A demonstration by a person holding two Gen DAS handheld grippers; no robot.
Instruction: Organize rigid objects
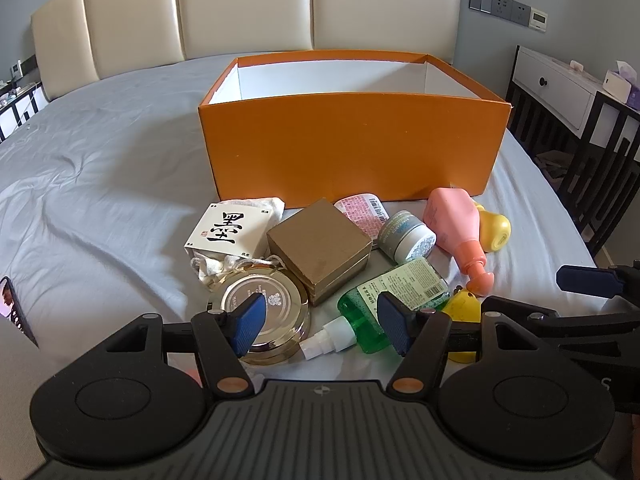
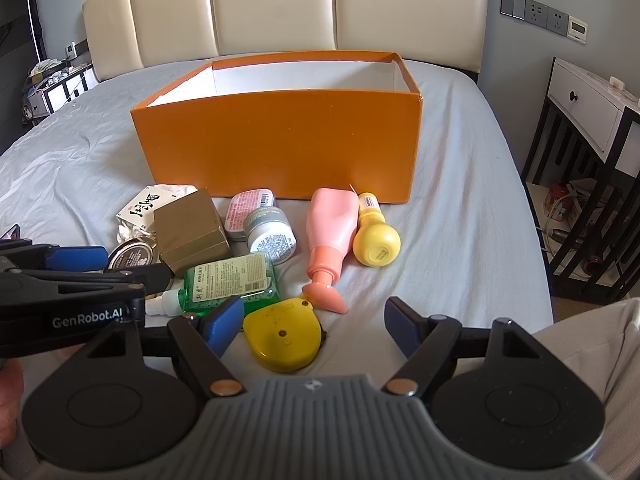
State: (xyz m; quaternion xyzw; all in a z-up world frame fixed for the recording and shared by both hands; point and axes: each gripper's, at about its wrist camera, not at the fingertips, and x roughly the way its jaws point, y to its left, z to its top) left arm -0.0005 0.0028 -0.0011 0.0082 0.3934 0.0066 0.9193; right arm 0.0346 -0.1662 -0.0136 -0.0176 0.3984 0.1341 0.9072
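An open orange box [image 1: 348, 148] [image 2: 280, 144] stands on the bed, its inside white. In front of it lies a cluster: a white calligraphy box [image 1: 230, 230], a gold square box [image 1: 320, 244] [image 2: 190, 234], a round gold compact [image 1: 264, 306], a green spray bottle [image 1: 384, 300] [image 2: 228, 280], a white jar [image 1: 408, 236] [image 2: 270, 234], a pink bottle [image 1: 460, 228] [image 2: 330, 236], a yellow bottle [image 2: 374, 236] and a yellow tape measure [image 2: 286, 334]. My left gripper [image 1: 320, 330] is open above the compact and green bottle. My right gripper [image 2: 314, 326] is open over the tape measure.
A pink-labelled tin [image 1: 362, 208] lies against the box. A white cloth [image 1: 216, 266] sits under the calligraphy box. A phone [image 1: 14, 308] lies at the left. A dark-framed nightstand [image 2: 588, 184] stands right of the bed. A padded headboard [image 1: 240, 8] rises behind.
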